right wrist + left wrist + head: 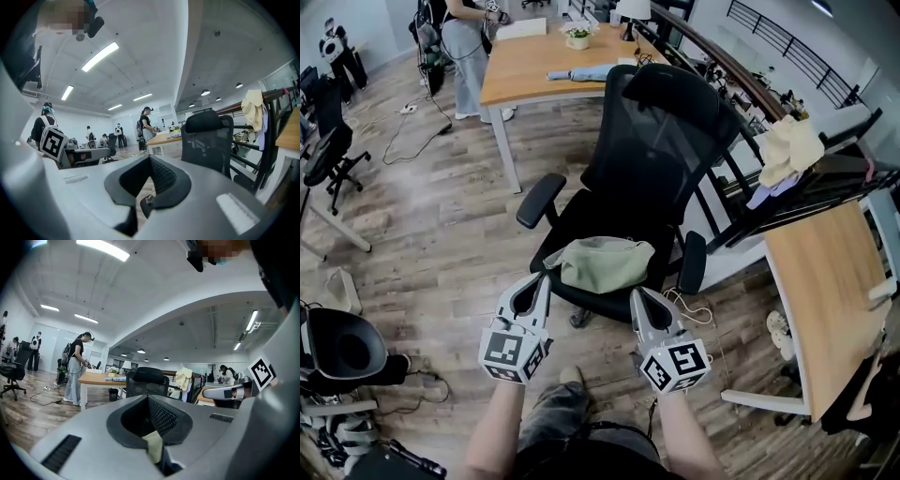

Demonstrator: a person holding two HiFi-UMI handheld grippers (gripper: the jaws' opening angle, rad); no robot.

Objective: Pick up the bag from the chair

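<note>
Both forearms reach forward from the lower edge of the head view, one claw in each hand, side by side and angled slightly toward each other. Both point roughly level at the front of the chair [661,141].

The left claw [540,282] has its jaws together with nothing clamped. Its tip is just short of the left end of the bag [605,262]; contact cannot be confirmed. In the left gripper view a strip of the pale bag shows beyond the closed jaws.

The right claw [640,293] likewise has its jaws together and empty. Its tip is at the front right of the seat, near the bag's right end and just inside the armrest [692,262].

Markings: the cube [514,354] on the left claw and the cube [675,366] on the right claw carry black-and-white square patterns.

The bag is pale olive, soft and slumped. It lies flat on the front half of the black seat, between the armrests. Its long axis runs across the seat from side to side. Which way its opening faces cannot be determined.
</note>
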